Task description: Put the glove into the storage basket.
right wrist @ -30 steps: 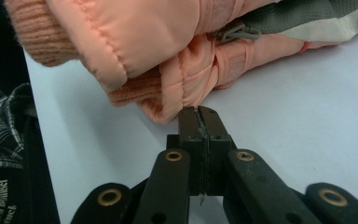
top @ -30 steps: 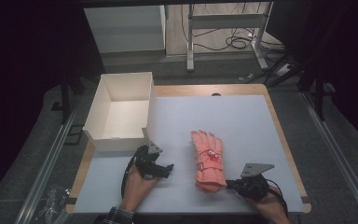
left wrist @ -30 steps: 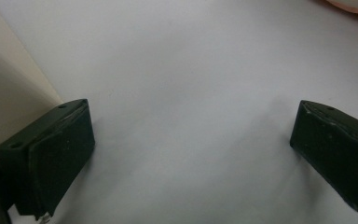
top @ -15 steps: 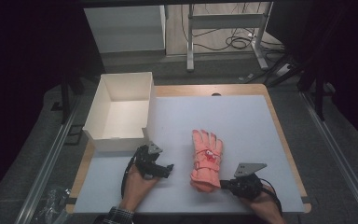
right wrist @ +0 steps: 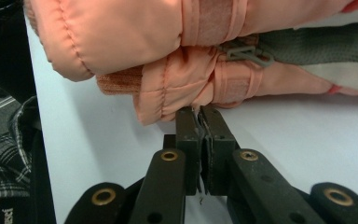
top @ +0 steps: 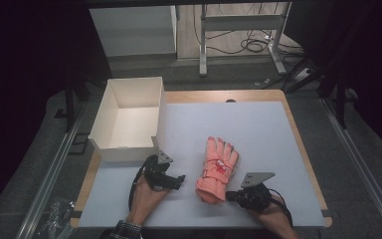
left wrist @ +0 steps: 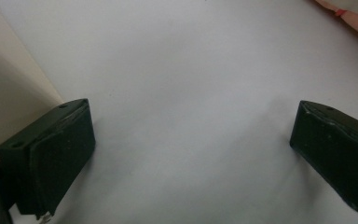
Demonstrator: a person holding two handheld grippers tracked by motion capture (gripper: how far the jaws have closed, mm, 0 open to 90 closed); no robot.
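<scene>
Item: pair of salmon-pink padded gloves (top: pixel 218 169), stacked one on the other, laid on the pale table mat (top: pixel 258 124) at about 6 o'clock of its centre, cuffs toward the person, fingers pointing to 12 o'clock. Right gripper (top: pixel 233 195): set at 4 o'clock of the gloves' cuffs; in the right gripper view its jaws are seen pressed together on a thin edge of the lower cuff (right wrist: pixel 168 100), so that very little fabric is held. Left gripper (top: pixel 179 179): at 9 o'clock of the gloves, jaws spread wide over bare mat, nothing held. White open box (top: pixel 129 117): at 10 o'clock, unoccupied. Risks judged: the slight pinch may slip off the slick quilted fabric when lifted; only the lower glove may be raised, the upper one sliding off; the limp fingers may catch the box wall if carried low.
</scene>
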